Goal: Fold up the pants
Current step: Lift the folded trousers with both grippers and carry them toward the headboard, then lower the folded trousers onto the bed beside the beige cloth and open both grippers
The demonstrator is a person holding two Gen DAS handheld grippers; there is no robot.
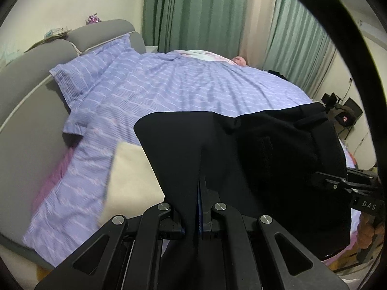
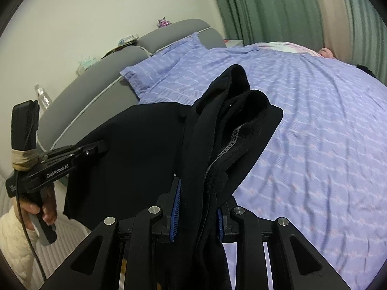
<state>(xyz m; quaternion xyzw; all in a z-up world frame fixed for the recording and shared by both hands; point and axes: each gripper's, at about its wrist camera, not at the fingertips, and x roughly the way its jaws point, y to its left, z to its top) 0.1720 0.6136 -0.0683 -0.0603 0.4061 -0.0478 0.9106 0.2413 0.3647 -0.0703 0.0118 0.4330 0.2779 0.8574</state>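
The black pants (image 1: pixel 241 149) are held up above the bed between both grippers. My left gripper (image 1: pixel 197 207) is shut on a flat edge of the cloth, which spreads up and to the right. My right gripper (image 2: pixel 197 207) is shut on a bunched part of the pants (image 2: pixel 225 125) with the waistband lining showing. The right gripper also shows at the right edge of the left wrist view (image 1: pixel 338 183). The left gripper shows at the left in the right wrist view (image 2: pixel 79 152).
The bed with a lilac striped cover (image 1: pixel 183 84) lies below and ahead, also in the right wrist view (image 2: pixel 314 133). A pillow (image 1: pixel 79 72) leans on the grey headboard (image 1: pixel 24 84). Green curtains (image 1: pixel 193 12) hang behind. A cream cloth (image 1: pixel 130 169) lies near the bed's edge.
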